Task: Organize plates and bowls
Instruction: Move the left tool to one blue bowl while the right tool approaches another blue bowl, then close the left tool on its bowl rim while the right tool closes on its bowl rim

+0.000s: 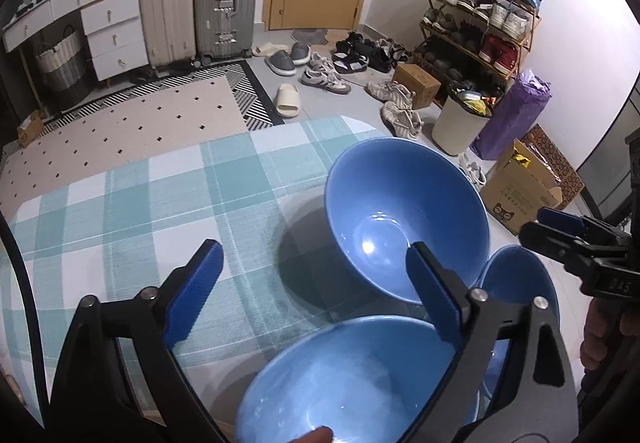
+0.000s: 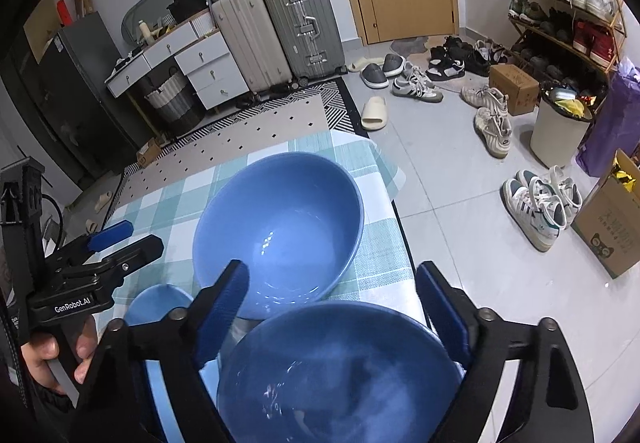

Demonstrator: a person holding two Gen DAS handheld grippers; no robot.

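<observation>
Your left tongs (image 1: 314, 279) stand apart above the checked cloth of the bench (image 1: 140, 203), clamped on nothing. The far bowl (image 1: 404, 215), large and blue, sits on the bench at 1 o'clock from these tongs, its near wall just behind the right pad. The near bowl (image 1: 352, 379) lies at 6 o'clock, low between the arms of the tongs, and a small bowl (image 1: 520, 275) shows at 3 o'clock behind the right finger. Your right tongs (image 1: 560, 227) enter at the 3 o'clock edge of the left view.

Seen from the right wrist, your right tongs (image 2: 332, 303) are likewise apart and hold nothing. The far bowl (image 2: 280, 231) lies at 11 o'clock, the near bowl (image 2: 340, 371) at 6 o'clock under the spread fingers, the small bowl (image 2: 158, 303) at 9 o'clock beside your left tongs (image 2: 116, 239), which you grip in your left hand (image 2: 56, 355)
</observation>
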